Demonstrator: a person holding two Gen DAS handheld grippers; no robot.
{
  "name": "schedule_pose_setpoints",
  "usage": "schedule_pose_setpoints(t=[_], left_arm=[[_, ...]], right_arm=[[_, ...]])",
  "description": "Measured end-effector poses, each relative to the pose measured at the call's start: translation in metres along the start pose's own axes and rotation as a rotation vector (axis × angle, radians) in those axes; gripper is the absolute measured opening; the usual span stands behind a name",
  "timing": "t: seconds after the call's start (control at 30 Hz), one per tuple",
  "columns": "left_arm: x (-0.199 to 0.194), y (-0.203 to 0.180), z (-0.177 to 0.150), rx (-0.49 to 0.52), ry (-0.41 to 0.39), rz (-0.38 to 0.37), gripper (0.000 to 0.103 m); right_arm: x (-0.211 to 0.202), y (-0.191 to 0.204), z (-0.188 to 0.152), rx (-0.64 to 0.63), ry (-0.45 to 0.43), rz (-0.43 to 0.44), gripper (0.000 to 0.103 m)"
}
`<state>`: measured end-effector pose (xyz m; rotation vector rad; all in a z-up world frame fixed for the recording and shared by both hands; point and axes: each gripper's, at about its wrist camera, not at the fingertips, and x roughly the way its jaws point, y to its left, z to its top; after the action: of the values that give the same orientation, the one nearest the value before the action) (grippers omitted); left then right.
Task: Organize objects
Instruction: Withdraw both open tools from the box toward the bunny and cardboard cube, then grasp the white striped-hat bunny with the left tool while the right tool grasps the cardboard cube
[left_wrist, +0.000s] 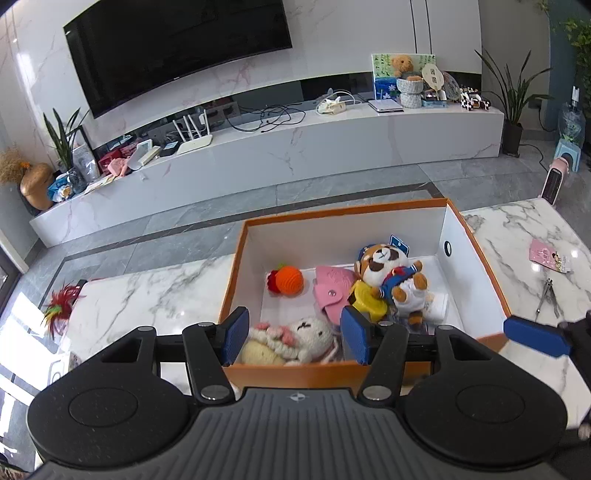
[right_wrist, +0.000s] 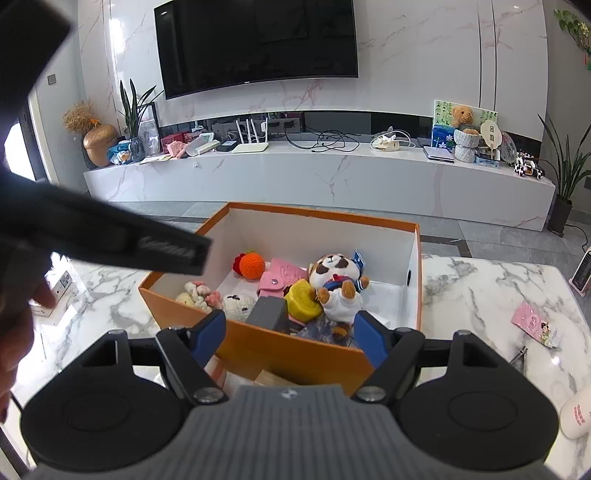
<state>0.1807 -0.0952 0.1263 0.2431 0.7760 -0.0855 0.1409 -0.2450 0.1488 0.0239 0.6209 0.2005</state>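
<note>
A white marble table (left_wrist: 155, 291) carries the orange box (left_wrist: 236, 258) straight ahead of both grippers; a pink card (left_wrist: 548, 255) and metal clippers (left_wrist: 548, 295) lie to their right.

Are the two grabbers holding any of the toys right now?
No. The left gripper and the right gripper both hang open over the orange box, with nothing gripped; the toys lie inside it.

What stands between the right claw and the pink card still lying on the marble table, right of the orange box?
Nothing visible. The right claw is open and empty above the orange cardboard box's near wall; the pink card lies off to its right on bare marble tabletop, with only small metal clippers nearby.
</note>
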Motion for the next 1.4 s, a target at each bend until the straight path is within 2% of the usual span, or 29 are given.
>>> schedule_pose_setpoints(t=[0.27, 0.4, 0.77, 1.1, 1.23, 1.4], left_arm=[[-0.020, 0.005, -0.046, -0.018, 0.015, 0.005, 0.065], [-0.025, 0.009, -0.067, -0.033, 0.027, -0.003, 0.065], [-0.030, 0.021, -0.101, -0.073, 0.044, -0.009, 0.065], [0.001, 0.021, -0.129, -0.106, 0.104, -0.033, 0.065], [0.019, 0.020, -0.135, -0.119, 0.147, -0.046, 0.065], [0.028, 0.020, -0.134, -0.163, 0.157, -0.080, 0.068]], right_arm=[[-0.012, 0.008, -0.012, -0.051, 0.020, -0.001, 0.079], [-0.014, 0.014, -0.025, -0.121, 0.052, -0.020, 0.080], [-0.015, 0.020, -0.057, -0.222, 0.123, -0.029, 0.081], [-0.007, 0.010, -0.074, -0.221, 0.165, -0.036, 0.082], [0.000, 0.002, -0.074, -0.194, 0.177, -0.032, 0.082], [0.011, -0.001, -0.074, -0.188, 0.192, -0.028, 0.082]])
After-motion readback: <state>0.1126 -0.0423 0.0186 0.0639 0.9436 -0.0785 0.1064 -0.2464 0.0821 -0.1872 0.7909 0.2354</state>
